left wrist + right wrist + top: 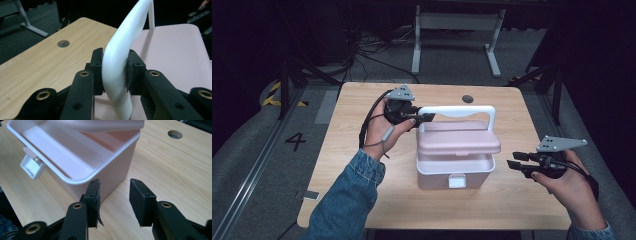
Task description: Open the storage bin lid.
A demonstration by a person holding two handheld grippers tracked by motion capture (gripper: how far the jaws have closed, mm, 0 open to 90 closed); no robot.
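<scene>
— While the pale wood-grain table (362, 190) looks matte, what is the pink storage box (455, 172) made of?

— Smooth plastic, by the look of it: a rectangular tub with rounded corners, a white rim and a white latch (457, 181) on its near side. Its pink lid (459, 138) is flat and slightly raised, so the bare inside shows in the right gripper view. A white handle (120, 57), a thick glossy arch, stands up over the lid.

— And the left gripper (115, 72)?

— Its black jaws are closed on that white handle, one padded face pressing each side of the bend near the handle's left end. In the high view the left gripper (424, 118) sits at the box's far left corner, with the left hand (387, 127) behind it.

— What about the right gripper (113, 200)?

— Its jaws stand apart, with nothing between the pads but bare table. One foam pad looks frayed at its lower edge.

— Where is the box from there?

— Just ahead and to the left in the right gripper view, its corner close to the left pad, not touching so far as I can tell. From above, the right gripper (514, 161) hangs just off the box's right side, held by the right hand (569, 187).
</scene>
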